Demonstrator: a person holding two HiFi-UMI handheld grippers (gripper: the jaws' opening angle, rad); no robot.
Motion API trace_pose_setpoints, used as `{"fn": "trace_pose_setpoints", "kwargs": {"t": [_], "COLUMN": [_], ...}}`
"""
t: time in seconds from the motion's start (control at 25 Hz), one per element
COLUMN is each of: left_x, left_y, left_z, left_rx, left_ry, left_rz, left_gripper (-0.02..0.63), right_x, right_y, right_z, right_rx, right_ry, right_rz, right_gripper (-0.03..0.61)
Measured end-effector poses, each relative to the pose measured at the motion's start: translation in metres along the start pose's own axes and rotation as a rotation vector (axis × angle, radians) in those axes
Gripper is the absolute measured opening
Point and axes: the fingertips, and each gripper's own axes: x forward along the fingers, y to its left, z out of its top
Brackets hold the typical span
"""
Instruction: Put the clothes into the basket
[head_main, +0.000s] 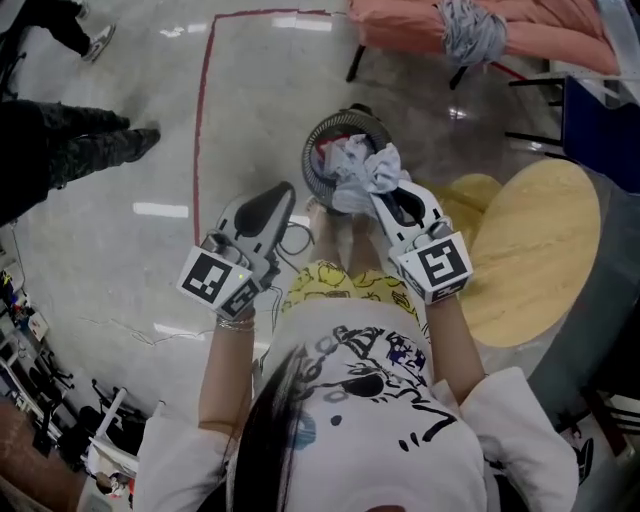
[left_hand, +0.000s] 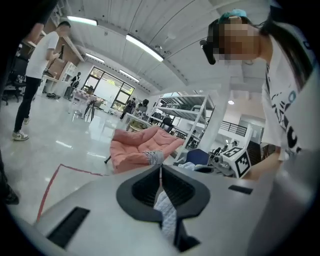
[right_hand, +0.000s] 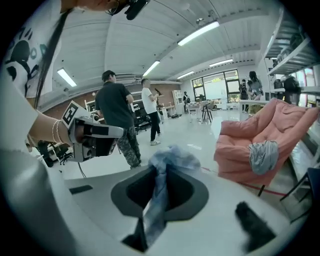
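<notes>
While the task's thing hung over its target, the head view gave the key relation. The pale blue garment (head_main: 365, 170) was bunched at the tip of the right gripper (head_main: 385, 195). It sat above the 4 o'clock edge of the round mesh basket (head_main: 312, 150). The basket's centre lay at about 10 o'clock from that gripper's tip and about 1 o'clock from the left gripper (head_main: 287, 190). The right hand was judged the nearer. Some cloth already lay in the basket. The garment's long axis could not be told, as it was a crumpled wad. Each gripper carried a black-and-white square marker cube with no letters. The person's shirt showed a cartoon print with no word legible.

Left gripper view: the jaws of the left gripper (left_hand: 160, 167) were fully together. A pale fabric strip (left_hand: 167, 212) was pinched low between them. Whether it belonged to the same garment could not be told. No writing was seen.

Right gripper view: the right gripper (right_hand: 162, 167) was closed to a narrow gap on the pale blue garment (right_hand: 170, 157). The garment ran down between the pads and puffed out past the tips. A pink sofa (right_hand: 255, 130) stood at 3 o'clock. Nothing was readable.
</notes>
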Motion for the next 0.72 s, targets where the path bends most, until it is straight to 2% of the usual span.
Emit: {"fn": "trace_pose_setpoints", "kwargs": {"t": [0.16, 0.56, 0.72], "left_x": [0.026, 0.059, 0.068], "left_y": [0.016, 0.050, 0.061], "left_z": [-0.028, -0.081, -0.104], "left_rx": [-0.023, -0.088, -0.074], "left_ry": [0.018, -0.040, -0.032], "left_rz": [0.008, 0.048, 0.073], "left_gripper": [0.025, 0.025, 0.025], "right_x": [0.024, 0.070, 0.083], "right_y": [-0.013, -0.037, -0.051], "right_z": [-0.034, -0.127, -0.150], "right_rx": [0.033, 0.130, 0.148], "right_ry": [0.028, 0.098, 0.106], "right_rz": [0.011, 0.018, 0.023], "right_gripper": [0.057, 0.057, 0.057]}}
